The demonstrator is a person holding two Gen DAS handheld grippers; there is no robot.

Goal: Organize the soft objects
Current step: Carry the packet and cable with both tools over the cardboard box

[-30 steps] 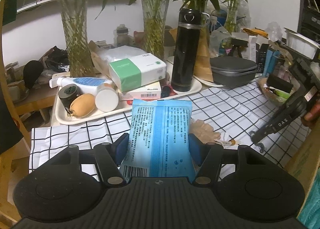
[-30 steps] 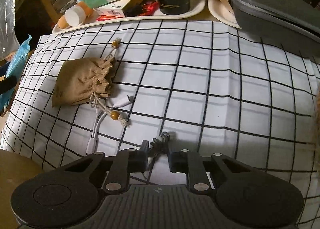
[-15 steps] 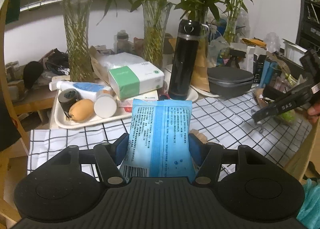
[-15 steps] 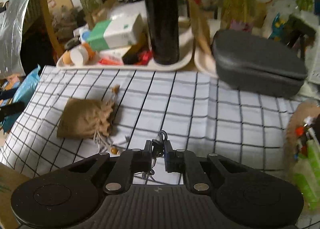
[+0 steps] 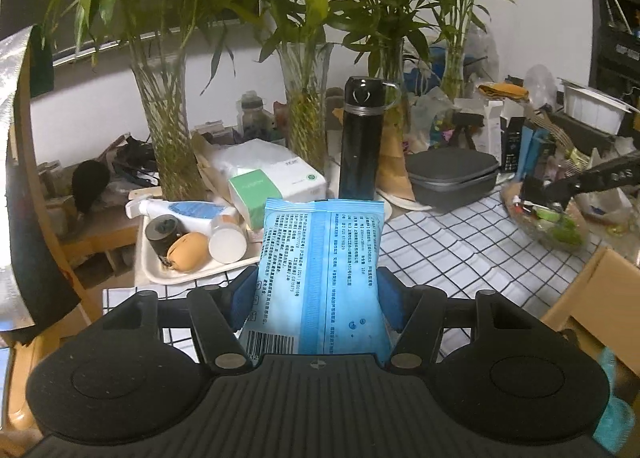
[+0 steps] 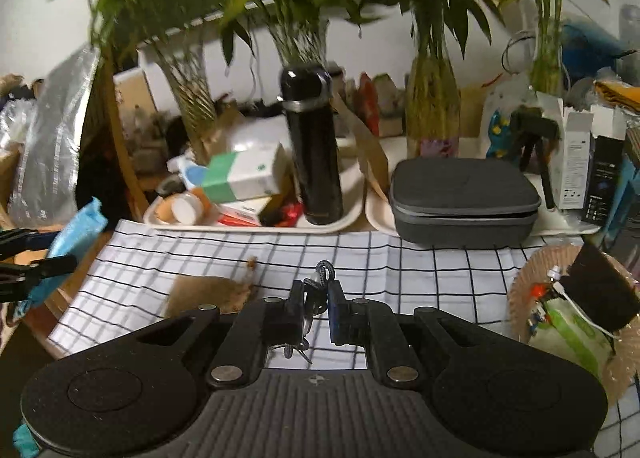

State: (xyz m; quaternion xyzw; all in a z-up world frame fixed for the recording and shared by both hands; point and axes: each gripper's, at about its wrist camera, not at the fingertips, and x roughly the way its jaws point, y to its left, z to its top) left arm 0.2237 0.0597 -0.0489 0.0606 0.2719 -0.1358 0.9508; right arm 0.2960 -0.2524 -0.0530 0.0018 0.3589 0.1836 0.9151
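Blue wipes packet clamped between the 2 blue pads of the left gripper, squeezed at its lower half, barcode end down by the gripper body. Long axis running straight out along the fingers, sealed top edge pointing away toward the black flask. Held in the air, just short of the near edge of the checked cloth. Same packet showing in the right wrist view at far left.

Dark braided cord pinched in the right gripper, jaws narrow on it, a loop sticking up past the fingertips and loose ends hanging below. Lifted off the cloth.

1 brown drawstring pouch flat on the cloth, left of the right gripper, partly hidden by it. 1 woven basket at the right, holding small items. 1 grey zip case behind, 1 black flask standing upright on a white tray.
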